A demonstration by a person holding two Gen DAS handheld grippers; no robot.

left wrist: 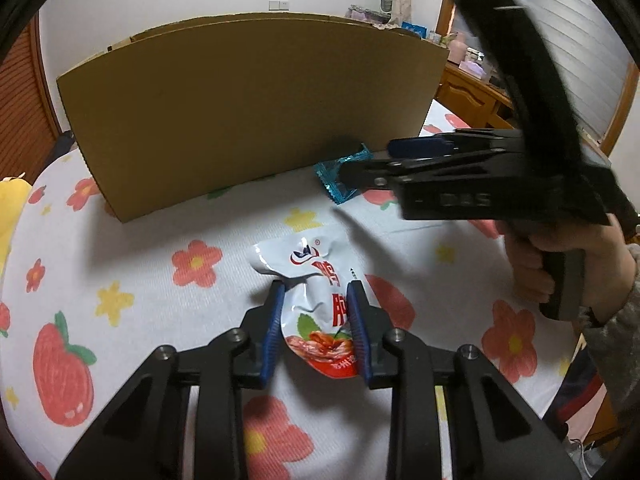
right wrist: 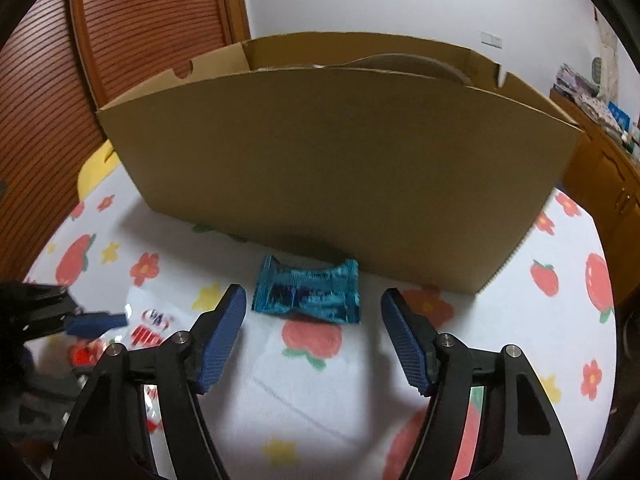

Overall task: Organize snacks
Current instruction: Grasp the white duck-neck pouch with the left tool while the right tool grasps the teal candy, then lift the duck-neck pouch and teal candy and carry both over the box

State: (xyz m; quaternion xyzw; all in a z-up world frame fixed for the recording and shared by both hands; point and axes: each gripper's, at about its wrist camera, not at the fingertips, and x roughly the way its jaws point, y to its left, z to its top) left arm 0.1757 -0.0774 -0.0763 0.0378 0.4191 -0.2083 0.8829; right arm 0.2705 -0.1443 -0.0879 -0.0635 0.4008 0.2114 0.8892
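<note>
A cardboard box (right wrist: 332,168) stands at the back of the cloth (left wrist: 132,264). A small wrapper (right wrist: 308,294) lies just before its front wall. The snack pouch (left wrist: 316,304) lies nearer, left of the wrapper

Count of items, located relative to the cardboard box (right wrist: 328,168):

- Cardboard boxes: one.
- Snack packets: two, both in front of the box. One teal wrapper (right wrist: 308,294) lies just beside its front wall; one white pouch (left wrist: 316,312) lies farther out from it.
- Handheld grippers: two, each with two blue fingers (right wrist: 224,336).
</note>
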